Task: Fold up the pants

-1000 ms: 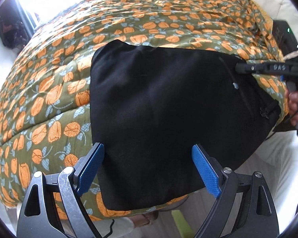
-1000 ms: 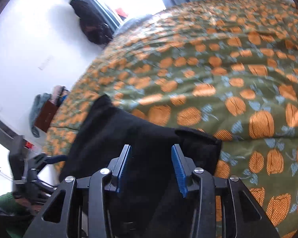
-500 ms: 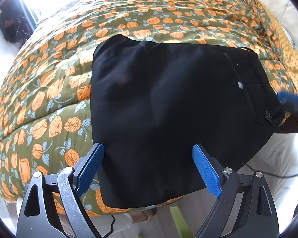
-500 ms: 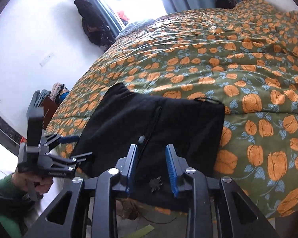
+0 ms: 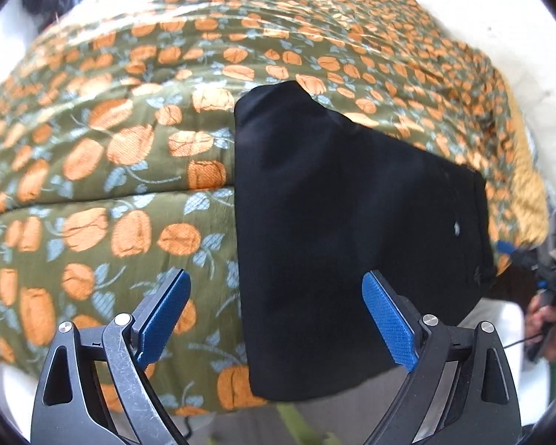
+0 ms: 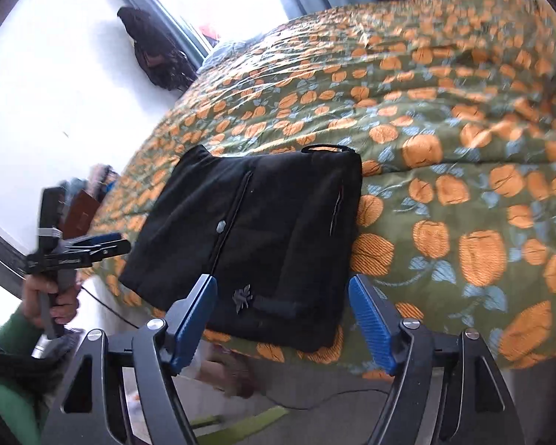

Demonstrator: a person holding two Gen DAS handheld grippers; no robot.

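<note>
The black pants [image 5: 344, 230] lie folded into a flat rectangle on the near edge of the bed, and show in the right wrist view [image 6: 255, 237] too. My left gripper [image 5: 276, 319] is open and empty, held back just off the pants' near edge. My right gripper [image 6: 281, 319] is open and empty, held off the bed edge near the pants' waistband end. The left gripper also shows at the left of the right wrist view [image 6: 81, 248], apart from the pants.
The bed carries a green quilt with orange pumpkins [image 5: 103, 170], also in the right wrist view [image 6: 463, 155]. A bright window [image 6: 237, 3] and dark hanging clothes [image 6: 155, 55] stand behind the bed. The floor with a cable [image 6: 315, 404] lies below the bed edge.
My right gripper has let go of the pants, opened wide and drawn back from the bed. My left gripper has shifted left and back, staying open. The pants stay flat.
</note>
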